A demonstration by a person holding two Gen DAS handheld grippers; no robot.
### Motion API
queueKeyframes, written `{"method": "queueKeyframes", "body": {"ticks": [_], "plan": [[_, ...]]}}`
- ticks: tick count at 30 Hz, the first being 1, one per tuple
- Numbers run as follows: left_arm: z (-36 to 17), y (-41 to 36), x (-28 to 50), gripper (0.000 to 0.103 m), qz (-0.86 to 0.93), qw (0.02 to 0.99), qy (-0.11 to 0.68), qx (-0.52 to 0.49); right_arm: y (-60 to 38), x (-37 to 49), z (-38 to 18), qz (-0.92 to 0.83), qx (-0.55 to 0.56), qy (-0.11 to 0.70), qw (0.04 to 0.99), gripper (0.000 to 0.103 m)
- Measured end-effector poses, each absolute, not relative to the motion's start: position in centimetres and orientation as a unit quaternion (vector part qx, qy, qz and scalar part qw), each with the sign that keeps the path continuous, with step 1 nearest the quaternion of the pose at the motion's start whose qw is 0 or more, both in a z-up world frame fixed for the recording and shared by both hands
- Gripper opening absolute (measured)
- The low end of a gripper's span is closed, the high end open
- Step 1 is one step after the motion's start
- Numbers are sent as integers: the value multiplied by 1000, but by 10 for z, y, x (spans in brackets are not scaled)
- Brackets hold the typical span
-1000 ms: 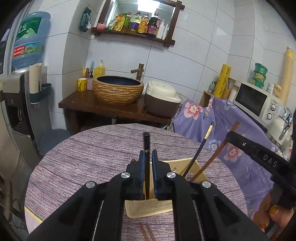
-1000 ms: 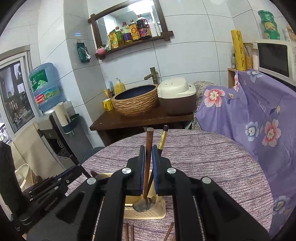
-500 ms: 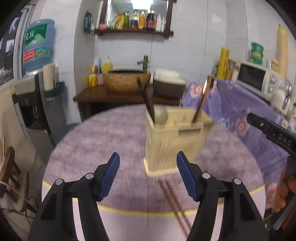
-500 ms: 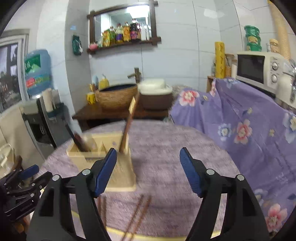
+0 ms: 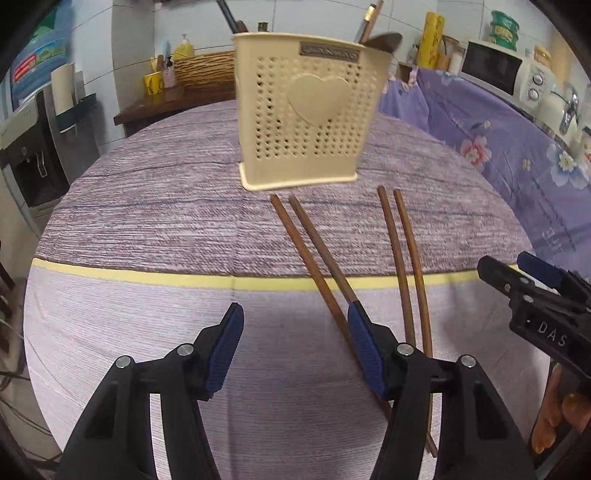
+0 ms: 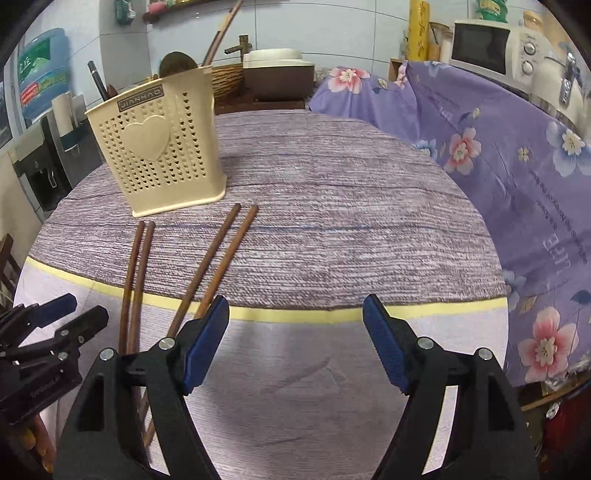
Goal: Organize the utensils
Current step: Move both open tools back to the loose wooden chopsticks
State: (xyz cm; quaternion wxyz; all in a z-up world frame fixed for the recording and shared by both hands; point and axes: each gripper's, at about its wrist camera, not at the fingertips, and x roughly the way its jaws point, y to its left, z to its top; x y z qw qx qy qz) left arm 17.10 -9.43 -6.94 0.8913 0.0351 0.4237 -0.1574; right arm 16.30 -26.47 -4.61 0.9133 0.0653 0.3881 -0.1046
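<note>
A home kitchen: microwave [image 6: 480,46], rice cooker [image 6: 279,74], water dispenser bottle [image 6: 38,85] and tiled walls [image 6: 332,33].

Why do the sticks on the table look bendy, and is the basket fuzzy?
Left wrist view: the fisheye lens bows the right pair of chopsticks and curves the table's yellow stripe; the basket is a little smeared by motion blur. Right wrist view: the basket looks sharp but leans from the lens, and dark rounded corners frame the picture.
</note>
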Motion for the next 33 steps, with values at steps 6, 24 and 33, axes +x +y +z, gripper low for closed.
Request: {"method": "queueKeyframes", "body": {"ticks": [6, 24, 33], "plan": [[-78, -107, 169, 57, -157, 886, 433, 57, -261, 161, -47, -99, 66, 388, 914, 76], [-80, -61, 169, 55, -121, 884, 450, 39, -205, 169, -70, -57, 12, 455, 889, 76], [-80, -61, 168, 55, -127, 883, 450, 37, -207, 164, -74, -67, -31, 484, 872, 76]]}}
